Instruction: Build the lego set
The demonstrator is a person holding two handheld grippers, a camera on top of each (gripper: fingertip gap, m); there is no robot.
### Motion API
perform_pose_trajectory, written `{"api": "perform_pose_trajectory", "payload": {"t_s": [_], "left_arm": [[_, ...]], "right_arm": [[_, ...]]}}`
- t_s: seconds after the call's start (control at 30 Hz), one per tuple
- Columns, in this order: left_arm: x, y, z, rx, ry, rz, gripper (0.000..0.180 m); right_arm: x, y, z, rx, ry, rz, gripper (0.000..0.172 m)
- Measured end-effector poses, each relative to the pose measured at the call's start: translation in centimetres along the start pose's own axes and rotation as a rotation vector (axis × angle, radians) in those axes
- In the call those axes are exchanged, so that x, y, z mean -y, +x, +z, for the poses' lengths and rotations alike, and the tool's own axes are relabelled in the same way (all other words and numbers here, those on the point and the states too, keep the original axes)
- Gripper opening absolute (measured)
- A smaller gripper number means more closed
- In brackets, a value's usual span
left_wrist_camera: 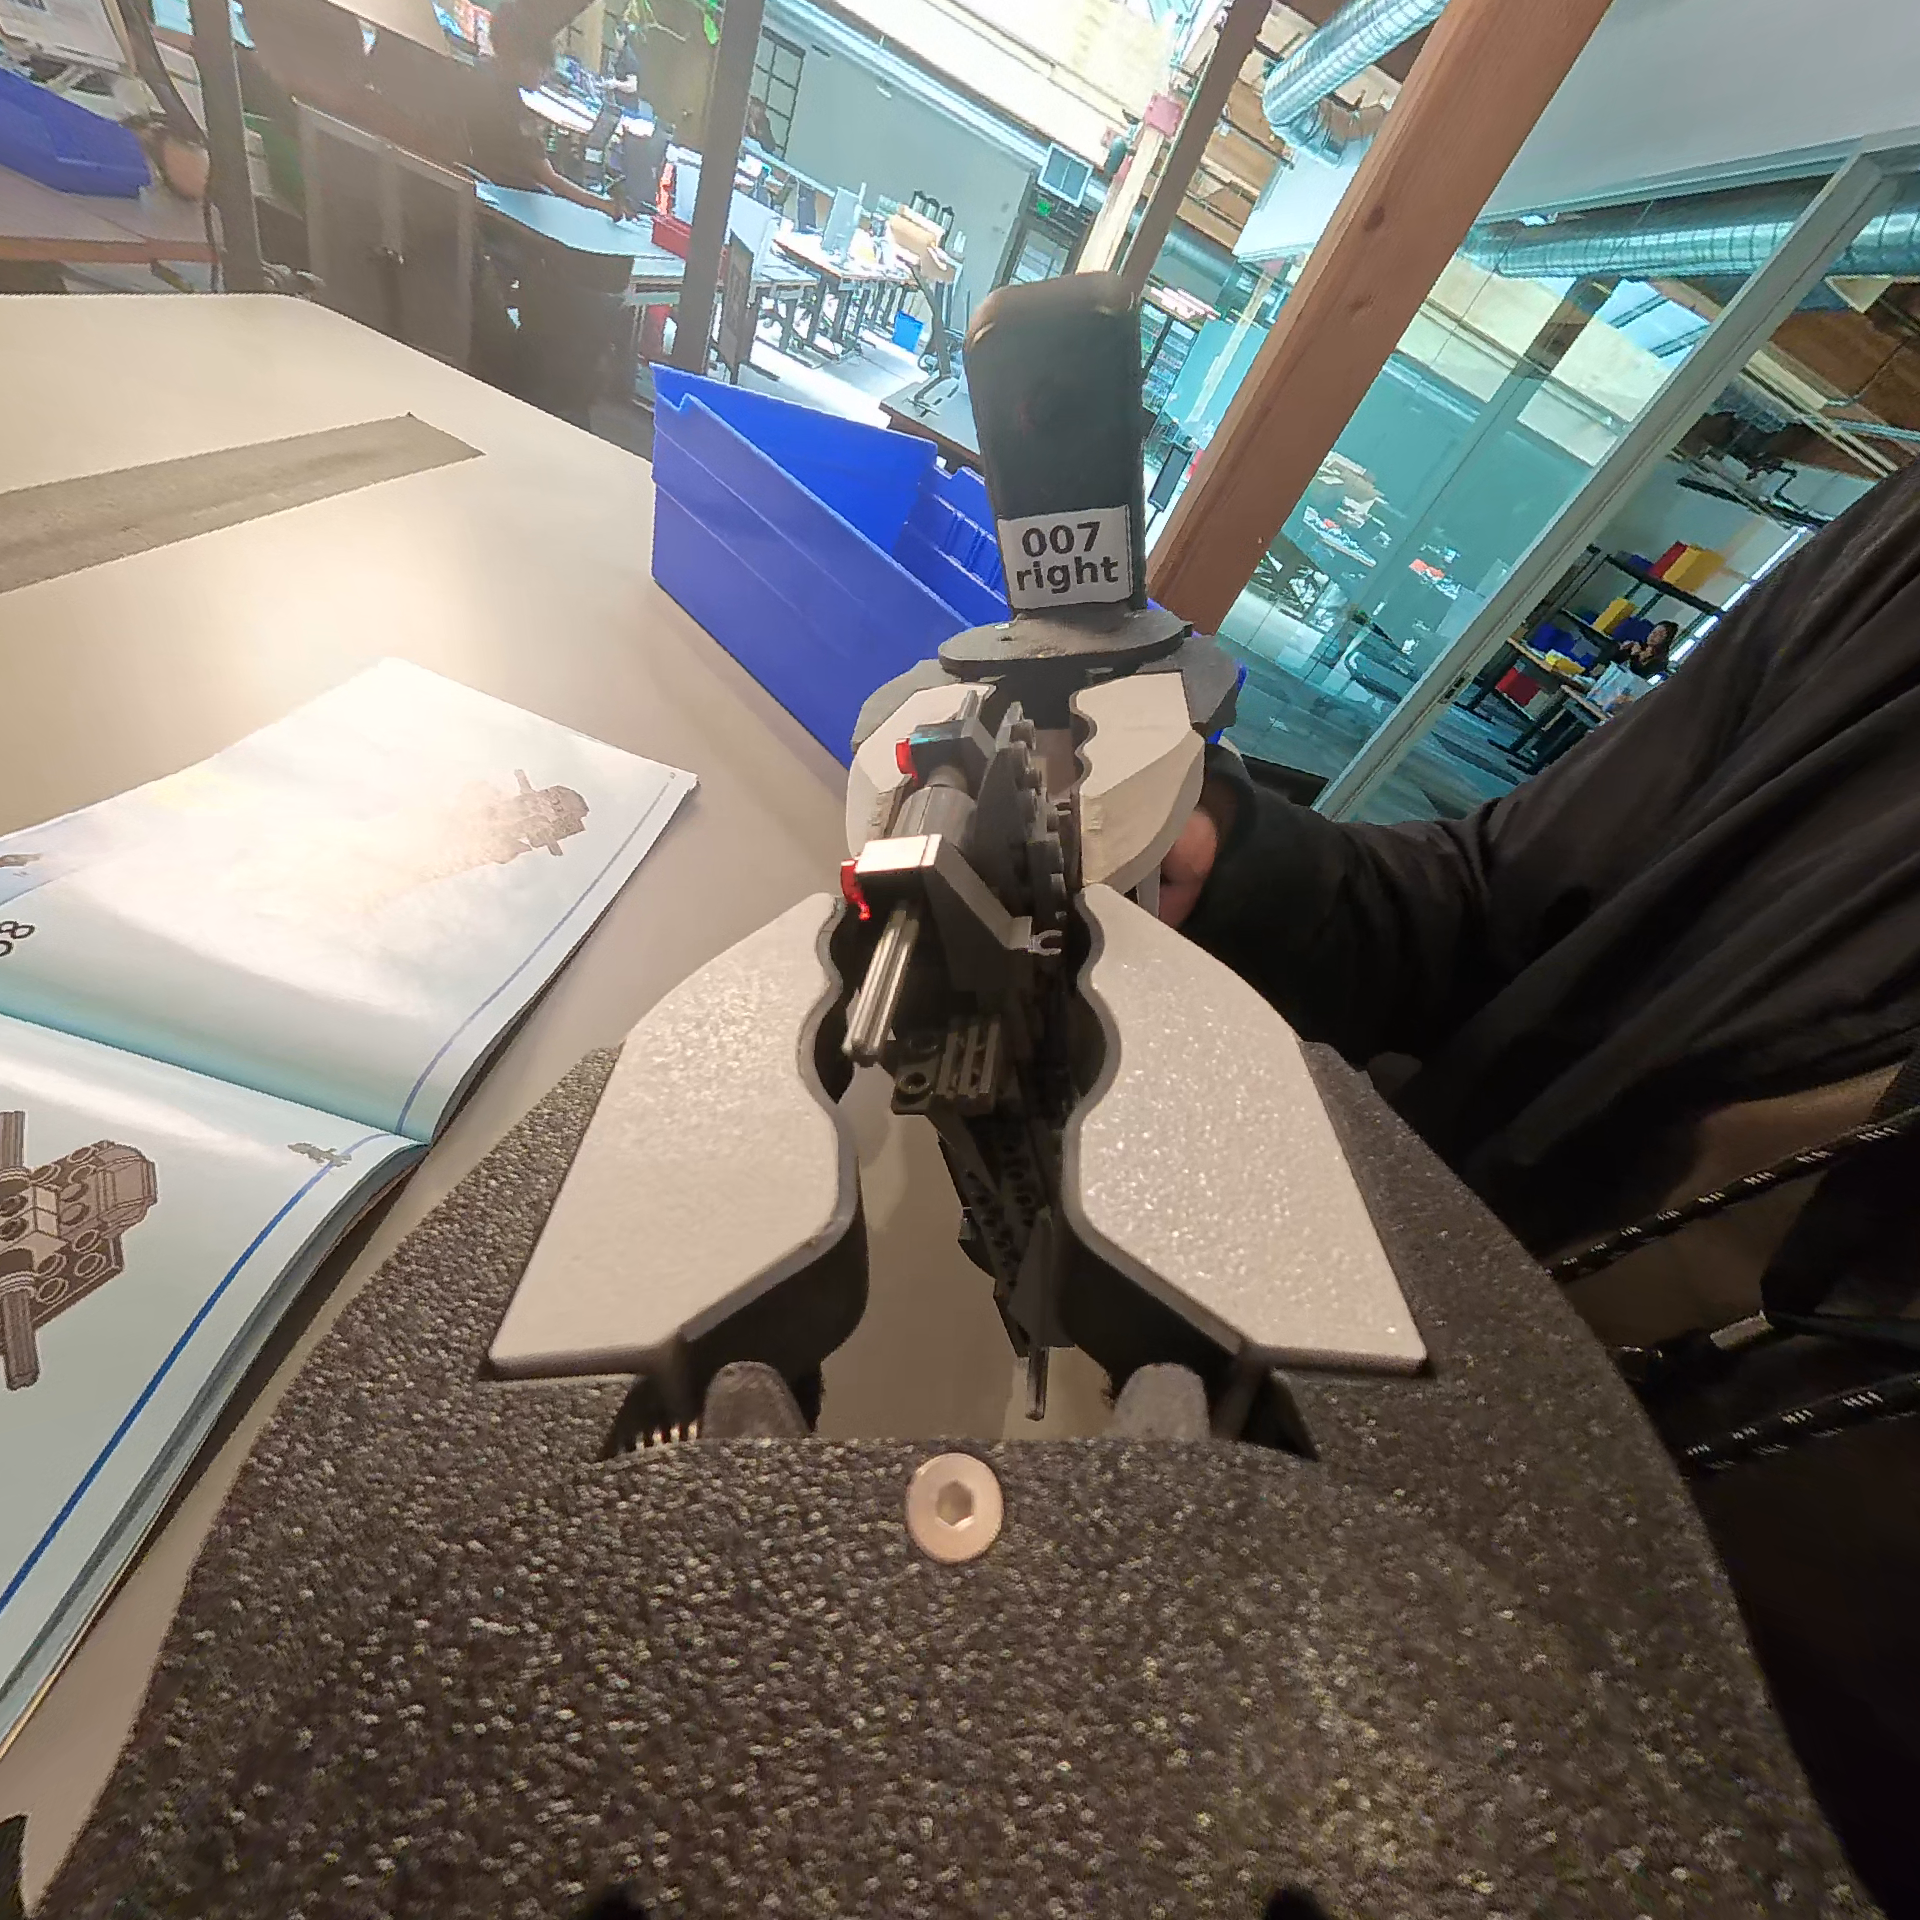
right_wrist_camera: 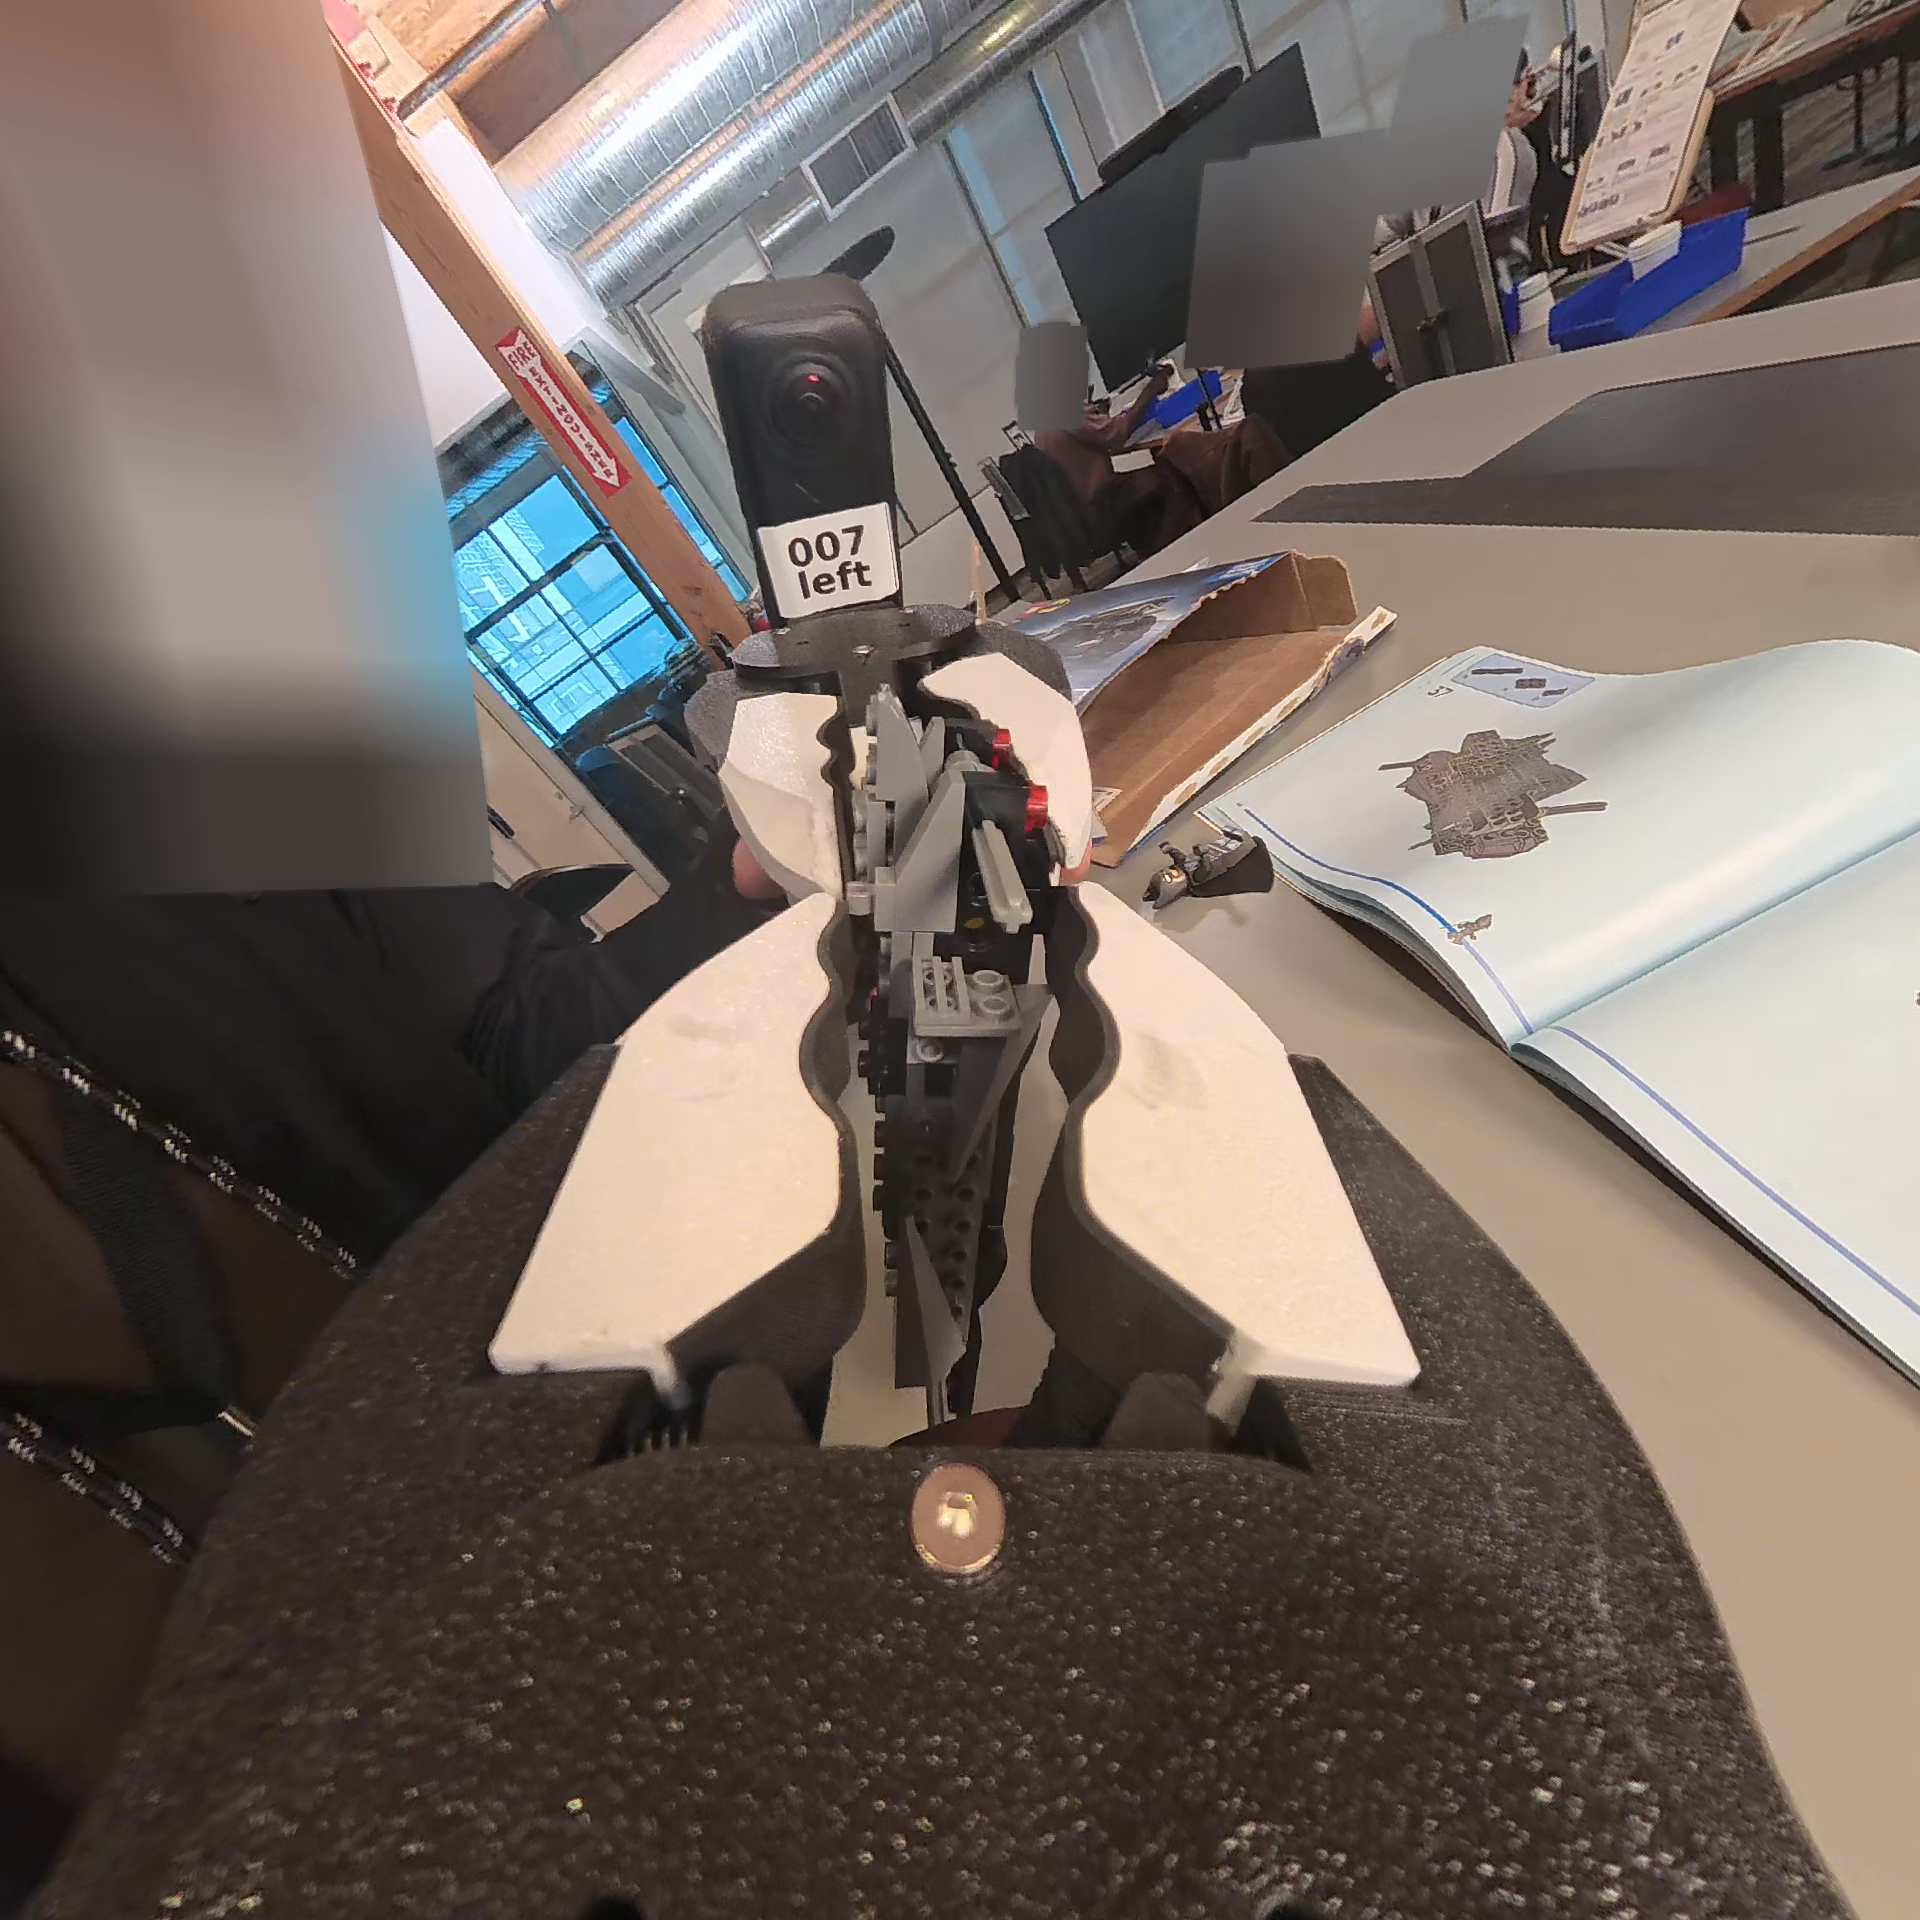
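Grey and black toy-brick model (left_wrist_camera: 966, 997), with red studs and a grey axle, was held in the air above the desk (left_wrist_camera: 312, 540) near its front edge. Left tool (left_wrist_camera: 961, 997) and right tool (right_wrist_camera: 951, 997) faced each other, each clamped on one end of the model. Judged light, rigid, but liable to separate at joints; hold on the flat plates. Open instruction booklet (right_wrist_camera: 1621, 914) lay alongside.
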State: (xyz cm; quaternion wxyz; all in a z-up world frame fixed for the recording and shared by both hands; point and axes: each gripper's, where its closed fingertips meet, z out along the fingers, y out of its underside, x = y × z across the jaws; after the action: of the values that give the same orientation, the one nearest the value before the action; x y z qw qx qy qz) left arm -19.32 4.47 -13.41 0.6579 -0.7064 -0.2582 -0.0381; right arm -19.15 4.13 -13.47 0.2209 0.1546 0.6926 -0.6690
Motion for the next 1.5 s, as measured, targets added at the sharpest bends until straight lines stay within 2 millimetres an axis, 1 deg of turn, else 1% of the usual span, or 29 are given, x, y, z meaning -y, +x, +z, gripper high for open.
{"api": "perform_pose_trajectory", "payload": {"t_s": [0.97,1.5], "left_arm": [[0.52,0.75,-0.05,-0.017,0.026,0.056,0.037],[0.5,0.45,-0.07,-0.037,0.048,0.034,0.037]], "right_arm": [[0.56,-0.63,-0.08,-0.003,0.037,-0.046,0.035],[0.62,-0.35,0.0,-0.025,0.041,-0.056,0.035]]}}
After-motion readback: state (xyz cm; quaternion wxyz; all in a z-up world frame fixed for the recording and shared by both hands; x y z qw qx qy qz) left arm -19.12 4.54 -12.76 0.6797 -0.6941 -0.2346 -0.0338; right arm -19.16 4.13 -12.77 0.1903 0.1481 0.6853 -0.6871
